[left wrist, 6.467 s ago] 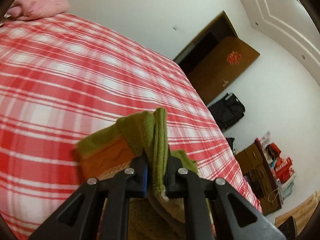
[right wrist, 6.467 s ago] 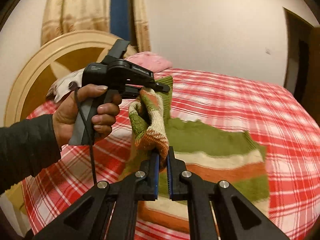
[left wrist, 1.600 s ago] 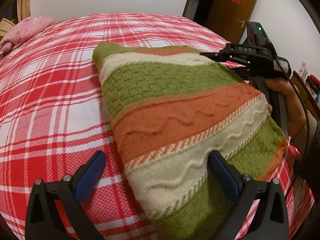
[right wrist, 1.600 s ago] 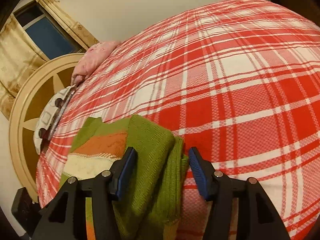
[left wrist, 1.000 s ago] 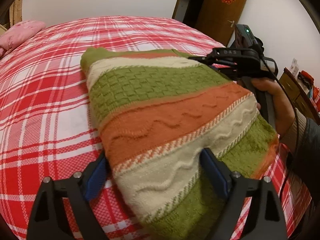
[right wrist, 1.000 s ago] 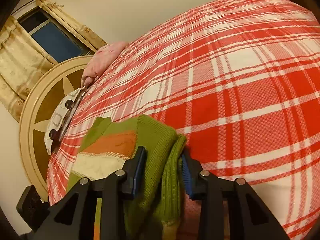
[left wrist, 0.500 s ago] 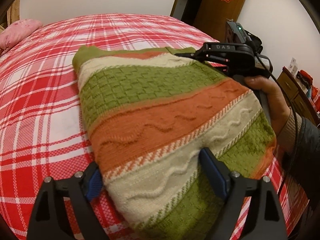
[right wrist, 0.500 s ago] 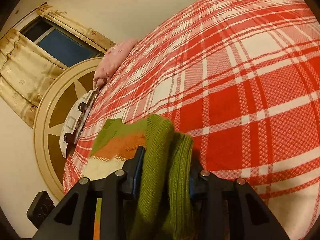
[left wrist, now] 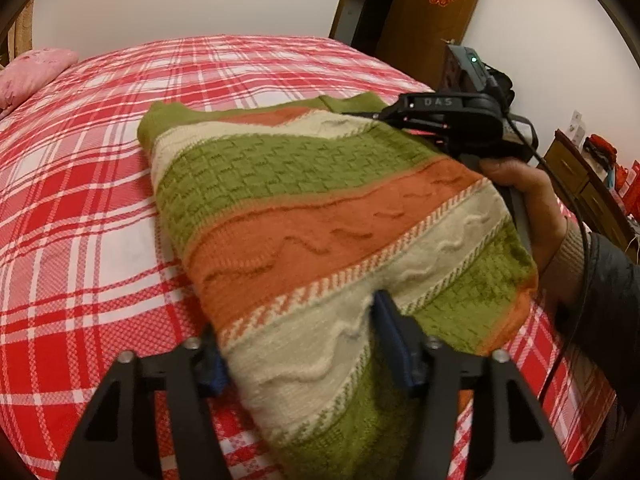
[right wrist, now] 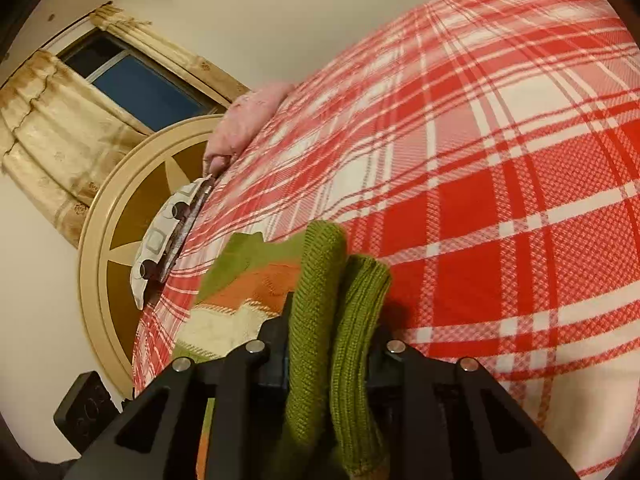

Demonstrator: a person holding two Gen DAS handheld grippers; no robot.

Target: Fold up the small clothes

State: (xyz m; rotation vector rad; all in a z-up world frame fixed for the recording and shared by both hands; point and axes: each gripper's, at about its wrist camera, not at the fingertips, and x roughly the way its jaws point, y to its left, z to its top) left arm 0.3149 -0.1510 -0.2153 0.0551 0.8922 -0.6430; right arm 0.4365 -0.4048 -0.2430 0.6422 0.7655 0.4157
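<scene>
Sweater (left wrist: 320, 208) on bed (left wrist: 100, 160), both tongs closing on it.

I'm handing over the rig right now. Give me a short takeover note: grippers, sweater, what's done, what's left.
Left gripper: jaws closing around the near edge of the striped knit sweater.
Right gripper: jaws closing on the bunched green ribbed edge at the far side.
Sweater lies partly folded on the red plaid bed.
Done: sweater laid down, both ends gripped.
Left: likely fold it over again, release.

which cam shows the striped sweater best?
Left wrist: the striped sweater lies spread across the plaid bed, with its green, orange and cream bands all visible. Right wrist shows only bunched green ribbed folds and a sliver of stripes.
</scene>
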